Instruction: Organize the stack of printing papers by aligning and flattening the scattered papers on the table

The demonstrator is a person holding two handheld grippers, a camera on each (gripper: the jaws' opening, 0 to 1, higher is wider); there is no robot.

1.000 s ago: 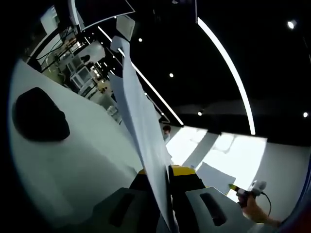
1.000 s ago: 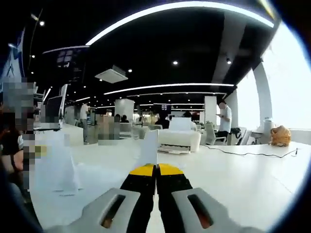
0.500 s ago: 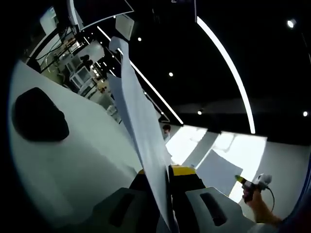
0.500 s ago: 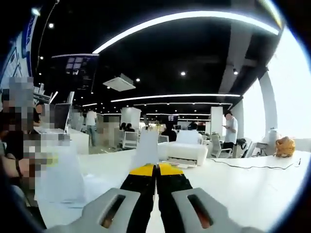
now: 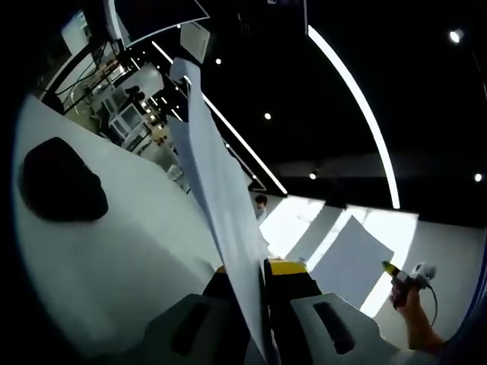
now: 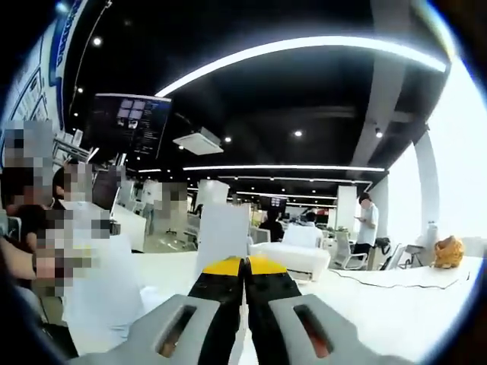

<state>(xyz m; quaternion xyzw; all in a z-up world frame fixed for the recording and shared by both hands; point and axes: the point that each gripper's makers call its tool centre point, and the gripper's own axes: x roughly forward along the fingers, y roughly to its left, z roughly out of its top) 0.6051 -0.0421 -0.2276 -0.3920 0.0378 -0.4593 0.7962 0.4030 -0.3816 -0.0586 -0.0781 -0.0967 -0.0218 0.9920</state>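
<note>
left claw (image 5: 262,268) pinching paper (image 5: 221,190); right claw (image 6: 245,264) gripping sheet (image 6: 221,232)

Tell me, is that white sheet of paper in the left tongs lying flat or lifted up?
Lifted up: the white sheet of paper rises on edge from the shut left tongs, clear of the white table.

White paper (image 5: 221,190), yellow-tipped black fingers (image 5: 285,268), white table (image 5: 114,251).

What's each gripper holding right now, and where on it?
Each gripper is shut on a sheet of paper at its near edge: the left gripper pinches a sheet that rises edge-on, and the right gripper pinches another sheet standing upright.
</note>
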